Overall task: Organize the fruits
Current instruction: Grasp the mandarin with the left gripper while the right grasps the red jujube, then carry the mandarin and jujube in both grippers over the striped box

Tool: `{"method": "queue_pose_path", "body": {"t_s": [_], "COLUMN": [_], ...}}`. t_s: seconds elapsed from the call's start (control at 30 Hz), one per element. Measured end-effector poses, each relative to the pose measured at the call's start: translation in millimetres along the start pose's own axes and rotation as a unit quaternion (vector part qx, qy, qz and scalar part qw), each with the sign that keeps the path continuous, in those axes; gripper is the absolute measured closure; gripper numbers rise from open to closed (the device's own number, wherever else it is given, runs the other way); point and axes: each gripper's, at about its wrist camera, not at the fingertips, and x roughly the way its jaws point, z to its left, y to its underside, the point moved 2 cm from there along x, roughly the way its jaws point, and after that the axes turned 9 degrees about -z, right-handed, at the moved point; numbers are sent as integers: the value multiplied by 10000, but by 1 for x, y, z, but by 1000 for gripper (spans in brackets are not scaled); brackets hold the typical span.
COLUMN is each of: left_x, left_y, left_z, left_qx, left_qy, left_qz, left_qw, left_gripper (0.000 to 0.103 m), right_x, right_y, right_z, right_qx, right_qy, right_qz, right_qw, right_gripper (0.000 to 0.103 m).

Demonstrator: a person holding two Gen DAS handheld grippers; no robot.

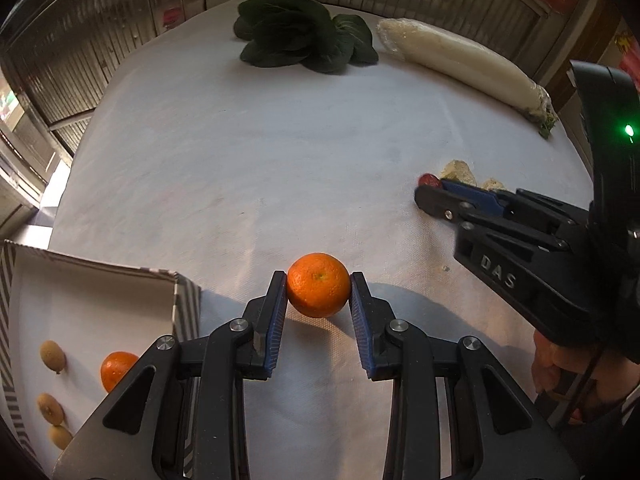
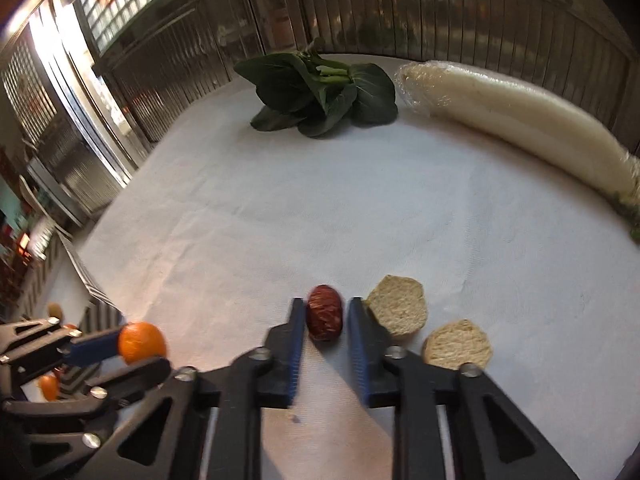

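Observation:
An orange (image 1: 318, 292) sits between the blue pads of my left gripper (image 1: 319, 278), which is shut on it, just right of the box's near corner. The box (image 1: 100, 270) is white with striped sides and lies at the lower left. It holds a second orange (image 1: 116, 370) and three small brown fruits (image 1: 52, 354). My right gripper (image 2: 326, 304) is shut on a wrinkled red date (image 2: 325, 318) down at the white cloth. The left wrist view shows that gripper (image 1: 430, 194) at the right, and the right wrist view shows the held orange (image 2: 142, 342) at the left.
Two round bread-like slices (image 2: 396, 310) (image 2: 456, 346) lie just right of the date. Dark leafy greens (image 1: 304, 40) and a wrapped long white radish (image 1: 460, 60) lie at the far side of the table. A hand (image 1: 560, 364) holds the right gripper.

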Motion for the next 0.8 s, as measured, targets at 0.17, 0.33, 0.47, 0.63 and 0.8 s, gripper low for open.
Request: {"method": "queue_pose_path", "body": {"t_s": [0.17, 0.33, 0.47, 0.63, 0.8], "left_x": [-8, -22, -38, -59, -77], "left_y": [5, 15, 26, 39, 56], "left_z": [0, -2, 0, 4, 15], "left_qx": [9, 53, 93, 156, 103], "left_qy": [-17, -33, -65, -129, -201], "left_qz": [-61, -94, -148, -215, -237], "left_qw": [10000, 9999, 9998, 9996, 9995], "left_gripper": [73, 73, 73, 73, 73], "right_x": [-25, -58, -79, -101, -115], "right_y": [14, 31, 44, 58, 72], "right_z": [-1, 9, 24, 44, 71], "right_qx": [176, 251, 272, 246, 85], "right_qy": [-79, -99, -149, -278, -458], "right_qz": [-70, -139, -165, -211, -154], "right_qw": [9998, 9995, 9994, 9991, 9988], "right_gripper": [85, 85, 85, 85, 85]}}
